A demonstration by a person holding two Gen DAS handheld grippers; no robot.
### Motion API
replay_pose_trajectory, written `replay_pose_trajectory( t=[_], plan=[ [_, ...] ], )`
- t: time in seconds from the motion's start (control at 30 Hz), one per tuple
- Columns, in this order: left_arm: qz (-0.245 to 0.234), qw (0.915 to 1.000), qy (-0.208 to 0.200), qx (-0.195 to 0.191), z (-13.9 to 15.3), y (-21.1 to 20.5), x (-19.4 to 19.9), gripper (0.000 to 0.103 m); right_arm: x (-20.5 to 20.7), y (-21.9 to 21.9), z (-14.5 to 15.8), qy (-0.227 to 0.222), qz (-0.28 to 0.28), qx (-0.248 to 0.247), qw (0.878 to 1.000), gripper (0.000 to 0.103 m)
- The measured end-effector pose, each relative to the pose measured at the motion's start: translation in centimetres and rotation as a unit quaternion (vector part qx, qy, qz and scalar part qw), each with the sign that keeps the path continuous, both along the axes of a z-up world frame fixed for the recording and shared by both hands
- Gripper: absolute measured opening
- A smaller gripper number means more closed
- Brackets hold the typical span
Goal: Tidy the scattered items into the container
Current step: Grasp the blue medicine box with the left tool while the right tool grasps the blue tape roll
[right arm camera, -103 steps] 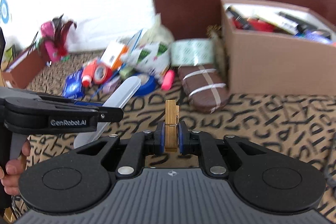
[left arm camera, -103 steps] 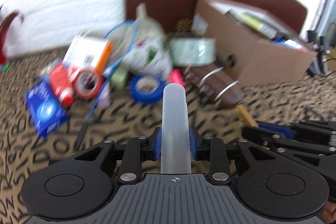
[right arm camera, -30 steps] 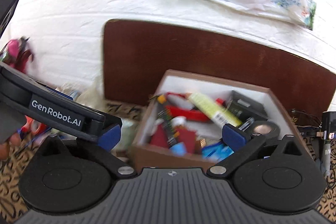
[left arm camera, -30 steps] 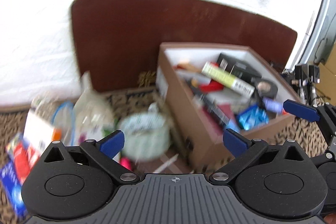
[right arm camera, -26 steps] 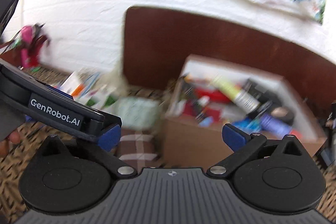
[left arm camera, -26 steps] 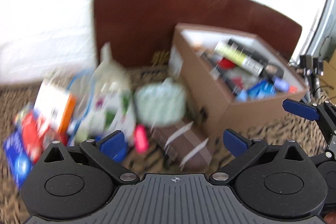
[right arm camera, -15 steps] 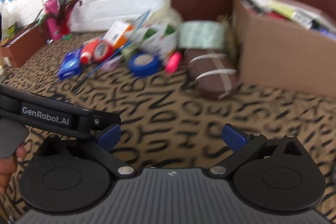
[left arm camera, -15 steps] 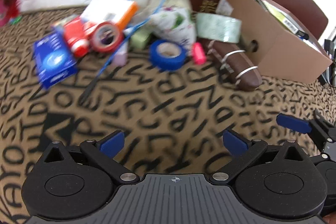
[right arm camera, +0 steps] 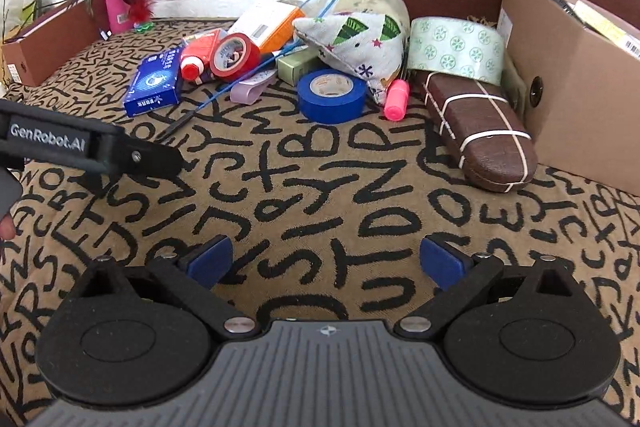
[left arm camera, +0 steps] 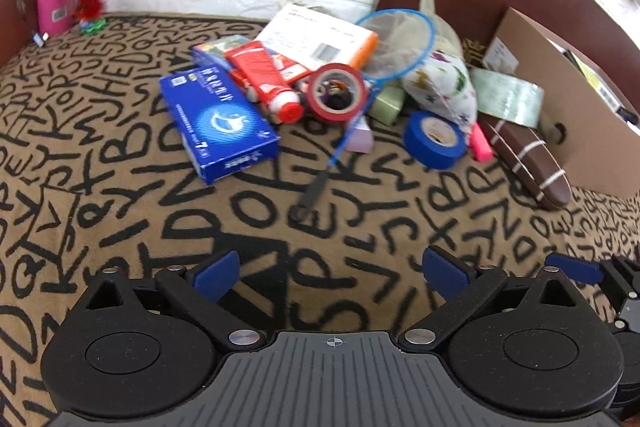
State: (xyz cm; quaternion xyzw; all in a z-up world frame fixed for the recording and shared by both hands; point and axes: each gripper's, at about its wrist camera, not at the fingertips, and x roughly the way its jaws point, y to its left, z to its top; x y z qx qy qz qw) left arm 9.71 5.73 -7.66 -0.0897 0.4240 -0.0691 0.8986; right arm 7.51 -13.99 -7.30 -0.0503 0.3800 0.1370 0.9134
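Right wrist view: the cardboard box [right arm camera: 576,75] stands at the far right on the letter-patterned cloth [right arm camera: 320,195], its contents mostly hidden by its wall. Beside it lies a brown case [right arm camera: 476,131] bound with bands, then the pale patterned tape roll [right arm camera: 456,51], blue tape roll [right arm camera: 332,95], red tape roll [right arm camera: 234,57] and pink marker [right arm camera: 396,99], apparently loose. Right tool [right arm camera: 326,263] and left tool [left arm camera: 334,273] both gape wide, empty.
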Motion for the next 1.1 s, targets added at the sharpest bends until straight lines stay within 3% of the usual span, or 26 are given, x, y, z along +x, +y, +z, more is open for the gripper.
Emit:
replay_pose_trajectory(
  t=[0.17,0.33,0.47,0.6,0.9,1.0,1.1],
  plan=[
    [0.016,0.9998,-0.006,0.008,0.1,1.4,0.9,0.098,1.1,0.7,-0.1,-0.001,0.003,-0.005,1.000,0.097],
    [0.055,0.9984,-0.007,-0.009,0.5,3.7,2.4,0.097,2.2,1.7,-0.3,-0.002,0.008,-0.004,1.000,0.097],
    [0.087,0.9961,-0.015,0.008,0.8,4.7,4.3,0.094,2.9,2.5,-0.4,-0.008,0.013,-0.005,1.000,0.097],
    [0.092,0.9957,-0.005,0.014,0.1,5.1,6.4,0.091,4.0,2.6,-0.5,-0.010,0.002,0.002,1.000,0.097],
    [0.090,0.9946,-0.021,0.047,-0.4,4.0,8.2,0.092,6.6,2.5,-0.8,-0.023,-0.024,0.004,0.999,0.097],
    [0.088,0.9931,-0.025,0.073,-0.7,3.7,8.4,0.087,7.6,2.5,-0.8,-0.029,-0.026,0.003,0.999,0.096],
    [0.096,0.9914,-0.027,0.085,-0.7,3.9,8.3,0.075,8.7,2.4,-0.7,-0.032,-0.028,0.003,0.999,0.090]
  ],
)
